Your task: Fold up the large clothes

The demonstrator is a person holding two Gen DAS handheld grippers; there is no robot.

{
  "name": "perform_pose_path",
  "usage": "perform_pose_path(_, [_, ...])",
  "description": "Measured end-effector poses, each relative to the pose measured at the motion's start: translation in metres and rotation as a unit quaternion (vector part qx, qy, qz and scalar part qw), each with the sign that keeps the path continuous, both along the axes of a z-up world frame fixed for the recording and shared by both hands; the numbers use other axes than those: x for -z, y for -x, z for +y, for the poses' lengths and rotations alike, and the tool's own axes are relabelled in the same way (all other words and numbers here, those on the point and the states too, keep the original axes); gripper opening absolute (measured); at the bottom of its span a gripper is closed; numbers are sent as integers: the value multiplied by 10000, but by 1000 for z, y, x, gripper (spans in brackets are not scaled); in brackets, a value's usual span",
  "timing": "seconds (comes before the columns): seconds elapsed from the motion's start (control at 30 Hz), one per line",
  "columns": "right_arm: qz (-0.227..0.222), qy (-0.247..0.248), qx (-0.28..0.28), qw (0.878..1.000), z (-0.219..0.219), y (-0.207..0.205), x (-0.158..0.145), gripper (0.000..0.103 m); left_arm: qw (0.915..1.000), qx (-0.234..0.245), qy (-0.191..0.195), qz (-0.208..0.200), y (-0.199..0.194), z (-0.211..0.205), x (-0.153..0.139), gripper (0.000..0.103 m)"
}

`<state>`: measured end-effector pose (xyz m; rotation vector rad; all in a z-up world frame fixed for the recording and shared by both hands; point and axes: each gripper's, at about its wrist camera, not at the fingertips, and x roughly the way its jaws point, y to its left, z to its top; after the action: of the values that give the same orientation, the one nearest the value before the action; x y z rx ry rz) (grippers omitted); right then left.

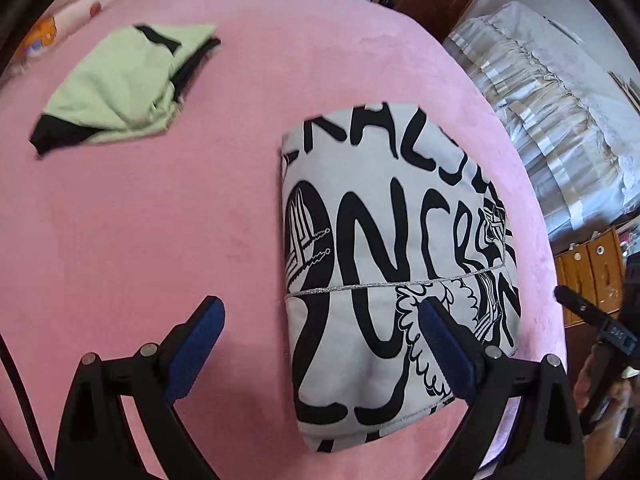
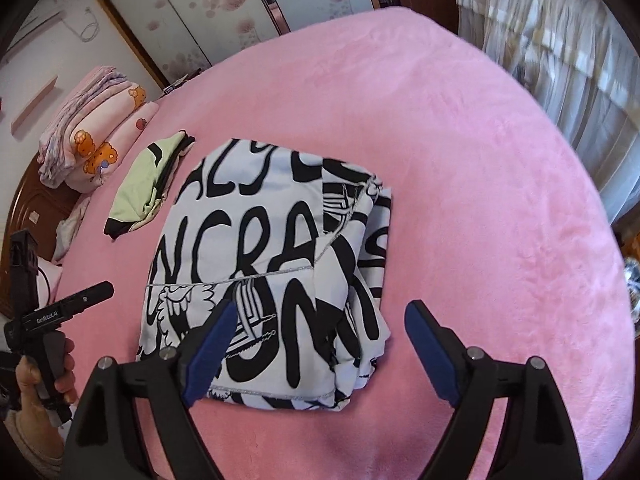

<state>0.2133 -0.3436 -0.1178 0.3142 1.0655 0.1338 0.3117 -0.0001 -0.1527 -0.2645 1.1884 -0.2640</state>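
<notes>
Left wrist view, left gripper [image 1: 320, 316] spread wide, nothing clamped, folded white garment with bold black lettering [image 1: 384, 248] laid on the pink plush bedspread [image 1: 160, 220], right wrist view, right gripper [image 2: 320, 320] likewise spread wide above that garment [image 2: 272, 264], folded light-green and black garment [image 2: 144, 184] lying just beyond its far-left corner.

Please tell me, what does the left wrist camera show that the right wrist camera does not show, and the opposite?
Only the left wrist view shows the left gripper from behind, open, and a wooden cabinet at right.

Only the right wrist view shows the right gripper from behind, open, holding nothing, a whole stack of folded quilts, a sliding door, and the hand on the left gripper's handle.

Both show the pink bed cover, the folded black-and-white garment, the folded green garment and the curtain.
</notes>
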Motion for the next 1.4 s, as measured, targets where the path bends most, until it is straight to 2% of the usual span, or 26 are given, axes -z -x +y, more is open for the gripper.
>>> perform_pose_path(0.1, [353,-292,74,9989,-10,-13,25,86,9990,55,305,324,-12,-1,24,97])
perform_pose_path(0.23, [949,-545,-28,9940,-14,-28,62,86,9927,200,944,721,-23,-6,56,97])
perform_pose_path(0.4, [886,-896,-174,9919,-10,-39,82,86,9830,206,1545,966,-28,-11,85,97])
perform_pose_path(0.63, [748,-1715,-362,9817,-9,-64,109,87,9744,159,2019,980,-34,-20,112,98])
perform_pose_path(0.77, [675,-1919,-561,9775,-3,-75,122,87,9745,188,2028,946,-41,-27,117,100])
perform_pose_path(0.97, [637,-1599,-768,9821,13,-82,127,85,9806,299,1696,937,-51,-45,119,103])
perform_pose_path(1.1, [568,-1369,-809,9856,23,-85,122,73,9847,346,1427,937,-51,-54,115,103])
perform_pose_path(1.17, [527,-1363,-812,9859,27,-83,120,61,9862,330,1328,937,-52,-59,113,102])
perform_pose_path(1.2, [512,-1333,-783,9866,28,-82,119,59,9872,300,1269,920,-53,-63,111,102])
perform_pose_path(1.4, [307,-863,-793,9926,48,-73,97,37,9945,279,822,580,-37,-71,89,79])
